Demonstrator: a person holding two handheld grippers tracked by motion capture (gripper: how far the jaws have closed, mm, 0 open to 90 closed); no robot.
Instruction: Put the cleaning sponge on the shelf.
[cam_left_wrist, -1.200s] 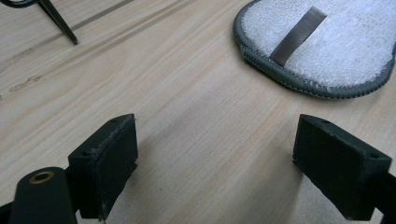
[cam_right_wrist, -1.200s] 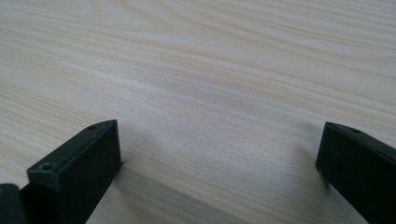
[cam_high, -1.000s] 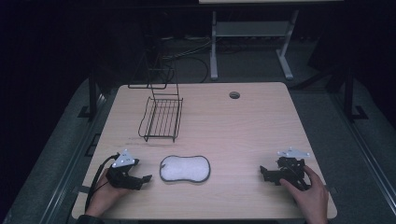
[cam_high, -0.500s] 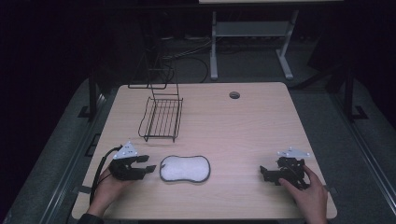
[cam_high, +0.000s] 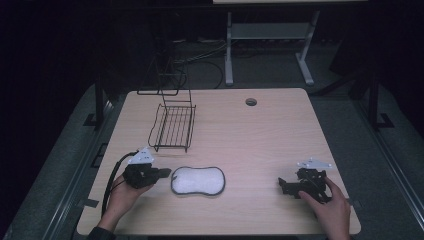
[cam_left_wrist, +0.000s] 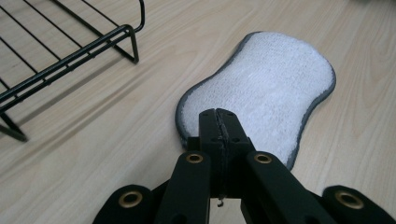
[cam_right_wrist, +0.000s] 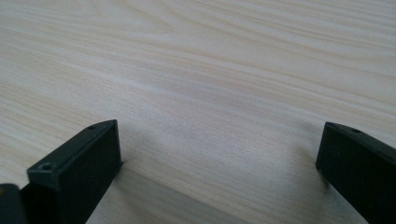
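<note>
One gripper (cam_high: 162, 173) nearer sponge (cam_high: 198, 180) (jaws together)

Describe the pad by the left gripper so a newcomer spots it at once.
On the wooden table, look near the front edge, just ahead of the black wire rack. The pad lies flat there: white, fluffy, peanut-shaped with a grey rim, the only soft thing on the table.
</note>
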